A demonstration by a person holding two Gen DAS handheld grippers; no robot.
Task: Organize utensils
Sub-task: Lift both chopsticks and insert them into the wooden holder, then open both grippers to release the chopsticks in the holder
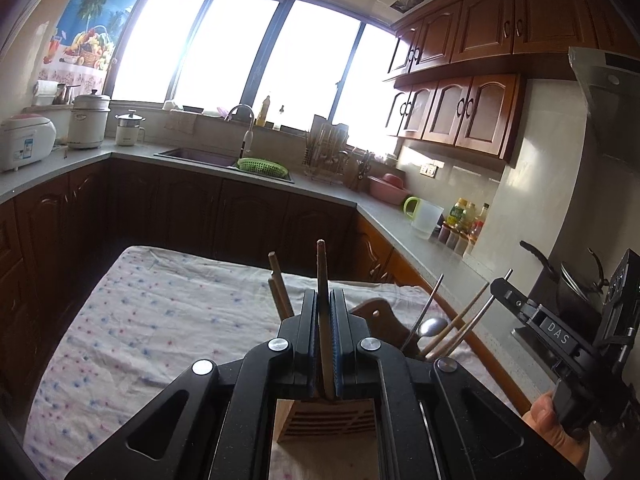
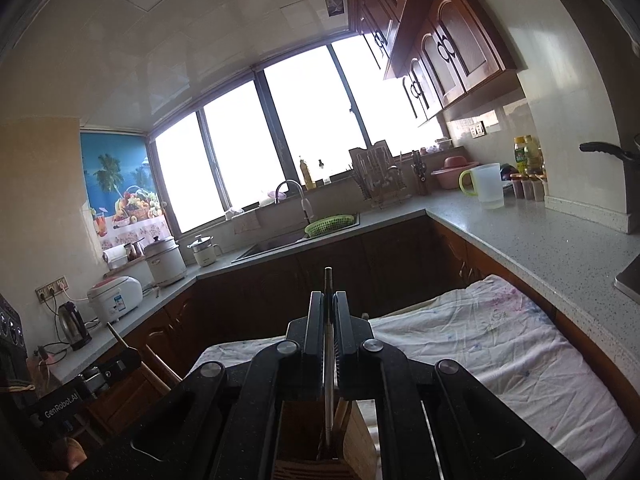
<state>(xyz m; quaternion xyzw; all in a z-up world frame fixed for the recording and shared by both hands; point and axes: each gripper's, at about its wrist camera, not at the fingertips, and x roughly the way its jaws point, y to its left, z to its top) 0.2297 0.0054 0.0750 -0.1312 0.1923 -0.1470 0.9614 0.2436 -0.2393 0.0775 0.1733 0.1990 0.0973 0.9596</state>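
Observation:
My left gripper point(image 1: 324, 300) is shut on a brown wooden chopstick point(image 1: 322, 272), held upright over a slotted wooden utensil block point(image 1: 324, 420) on the table. Another wooden chopstick point(image 1: 279, 284) stands just left of it. To the right, a metal spoon point(image 1: 432, 326) and several chopsticks point(image 1: 460, 320) stick up from a holder hidden behind my gripper. My right gripper point(image 2: 328, 300) is shut on a thin metal chopstick point(image 2: 328, 344), whose lower end goes down into the wooden block point(image 2: 320, 468). The right gripper also shows at the far right in the left wrist view point(image 1: 560, 336).
The table carries a white dotted cloth point(image 1: 160, 320). Grey counters run around it, with a sink point(image 1: 224, 160), green basket point(image 1: 260, 166), rice cooker point(image 1: 24, 140), white jug point(image 1: 426, 216) and bottles point(image 1: 464, 220). A wok handle point(image 1: 536, 254) sits at right.

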